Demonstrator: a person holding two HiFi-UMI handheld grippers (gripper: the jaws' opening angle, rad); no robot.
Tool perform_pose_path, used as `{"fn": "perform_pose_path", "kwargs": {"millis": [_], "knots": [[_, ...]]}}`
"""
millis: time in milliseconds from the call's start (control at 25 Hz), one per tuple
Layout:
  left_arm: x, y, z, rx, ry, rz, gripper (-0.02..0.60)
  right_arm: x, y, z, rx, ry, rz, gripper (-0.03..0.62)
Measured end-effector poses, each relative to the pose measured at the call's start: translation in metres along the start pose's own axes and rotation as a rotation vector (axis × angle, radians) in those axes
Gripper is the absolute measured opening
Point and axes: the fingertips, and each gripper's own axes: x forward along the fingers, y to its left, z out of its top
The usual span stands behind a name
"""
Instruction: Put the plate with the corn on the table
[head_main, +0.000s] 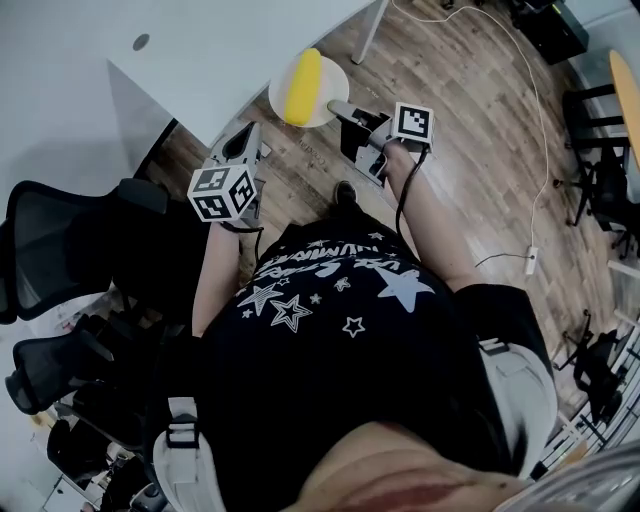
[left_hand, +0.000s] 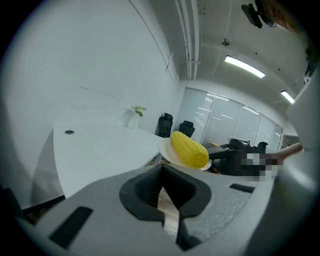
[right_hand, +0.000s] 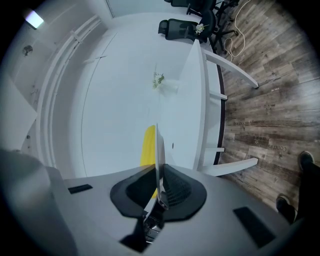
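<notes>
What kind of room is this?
Probably an office or meeting room: there's a big white table, black swivel chairs, and glass partition walls under long ceiling lights.

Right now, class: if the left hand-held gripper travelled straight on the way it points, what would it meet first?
Probably the near rim of the plate carrying the corn, held just ahead by the right hand-held gripper. Depth is unclear; it might pass underneath.

Person wearing a black short-sleeved T-shirt (head_main: 330, 340) bearing white stars and lettering, pale grey harness straps (head_main: 186, 440) crossing it, grey left gripper (head_main: 247, 133) and right gripper (head_main: 338, 107) each carrying a black-and-white marker cube (head_main: 222, 192), black cable (head_main: 400, 215) trailing
</notes>
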Motion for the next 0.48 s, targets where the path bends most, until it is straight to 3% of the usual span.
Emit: {"fn": "perform_pose_path", "kwargs": {"millis": [480], "knots": [[0.111,-0.019,0.056,-0.004,-0.045,0.103,0.005,-0.008,-0.003,0.141,-0.029,0.082,0.016,0.032]]}}
